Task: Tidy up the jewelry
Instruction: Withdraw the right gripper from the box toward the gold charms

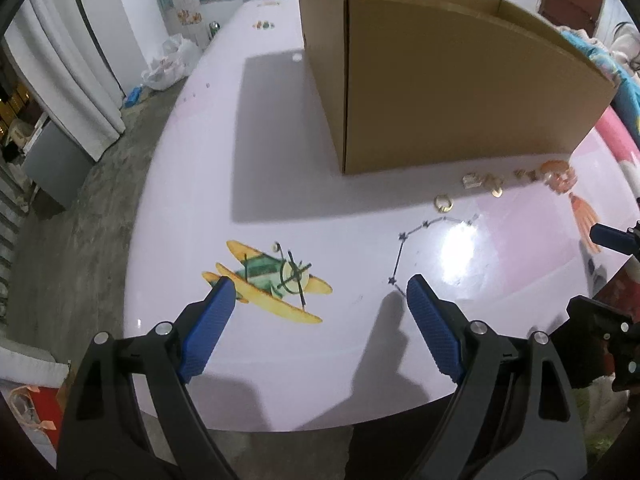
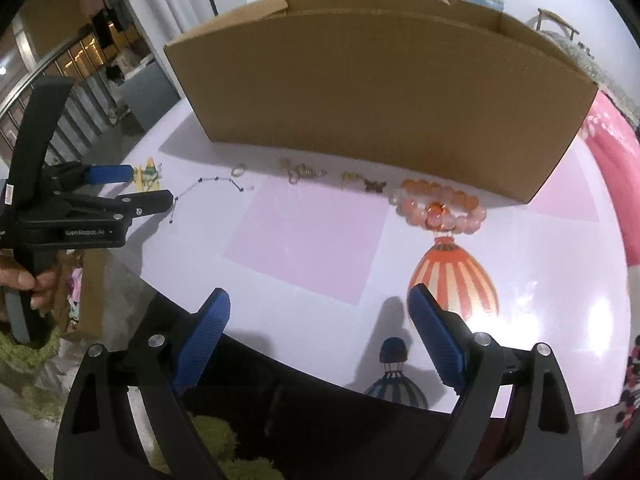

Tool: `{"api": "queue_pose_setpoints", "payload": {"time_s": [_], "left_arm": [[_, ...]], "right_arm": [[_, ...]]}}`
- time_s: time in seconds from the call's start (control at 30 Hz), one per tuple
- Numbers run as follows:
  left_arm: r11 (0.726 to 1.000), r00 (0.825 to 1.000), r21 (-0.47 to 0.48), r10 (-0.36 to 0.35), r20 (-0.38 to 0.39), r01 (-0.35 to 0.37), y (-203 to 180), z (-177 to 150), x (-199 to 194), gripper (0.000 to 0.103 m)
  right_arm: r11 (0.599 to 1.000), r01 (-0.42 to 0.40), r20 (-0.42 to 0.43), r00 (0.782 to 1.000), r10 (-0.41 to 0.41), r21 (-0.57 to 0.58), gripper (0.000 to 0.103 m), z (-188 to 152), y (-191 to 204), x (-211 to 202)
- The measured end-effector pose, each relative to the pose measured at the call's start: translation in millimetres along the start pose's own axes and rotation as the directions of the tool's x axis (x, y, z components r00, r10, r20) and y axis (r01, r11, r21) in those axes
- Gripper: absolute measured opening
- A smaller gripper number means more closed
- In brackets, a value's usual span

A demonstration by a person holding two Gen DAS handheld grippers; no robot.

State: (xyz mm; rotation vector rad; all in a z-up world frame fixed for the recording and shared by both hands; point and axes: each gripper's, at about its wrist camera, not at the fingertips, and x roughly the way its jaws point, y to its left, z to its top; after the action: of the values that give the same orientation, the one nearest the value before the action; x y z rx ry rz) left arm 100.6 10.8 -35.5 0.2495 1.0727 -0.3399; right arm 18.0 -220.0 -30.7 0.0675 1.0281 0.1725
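Note:
Jewelry lies in a row on the white table in front of a cardboard box [image 2: 380, 108]: an orange bead bracelet [image 2: 440, 206], a dark butterfly piece [image 2: 375, 186], small gold pieces [image 2: 304, 172], a gold ring [image 2: 239, 170] and a thin chain with dark beads [image 2: 212, 186]. In the left wrist view the chain [image 1: 420, 236], ring [image 1: 443, 204] and bracelet [image 1: 558, 176] lie ahead to the right, by the box [image 1: 452, 92]. My left gripper [image 1: 316, 300] is open and empty above the table's near edge. My right gripper [image 2: 320, 308] is open and empty, short of the bracelet.
The table [image 2: 304, 248] has printed pictures: a yellow plane [image 1: 272, 280] and striped balloons [image 2: 452, 280]. The left gripper also shows at the left of the right wrist view [image 2: 132, 186]. A concrete floor and white curtains [image 1: 68, 80] lie to the left.

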Motion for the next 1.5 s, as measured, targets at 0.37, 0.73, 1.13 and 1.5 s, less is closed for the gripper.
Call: {"api": "queue_pose_setpoints", "payload": {"time_s": [0.37, 0.73, 1.13, 1.5], "left_arm": [[0.999, 1.0, -0.033, 0.0, -0.018, 0.0, 2.6, 2.1, 7.2, 0.092], [0.998, 1.0, -0.055, -0.003, -0.025, 0.002, 4.3, 2.8, 10.8, 0.096], [0.999, 1.0, -0.052, -0.005, -0.017, 0.004, 3.2, 0.7, 11.6, 0.096], [0.999, 1.0, -0.053, -0.01, -0.002, 0.01, 2.8, -2.5, 8.8, 0.096]], "right_arm": [[1.0, -0.018, 0.002, 1.0, 0.018, 0.012, 0.096, 2.2, -0.8, 5.7], [0.997, -0.045, 0.016, 0.999, 0.044, 0.066, 0.096, 5.9, -3.0, 6.8], [0.998, -0.032, 0.019, 0.999, 0.031, 0.06, 0.097, 5.5, -0.3, 7.5], [0.975, -0.155, 0.068, 0.987, 0.146, 0.157, 0.097, 5.6, -17.7, 4.1]]}}
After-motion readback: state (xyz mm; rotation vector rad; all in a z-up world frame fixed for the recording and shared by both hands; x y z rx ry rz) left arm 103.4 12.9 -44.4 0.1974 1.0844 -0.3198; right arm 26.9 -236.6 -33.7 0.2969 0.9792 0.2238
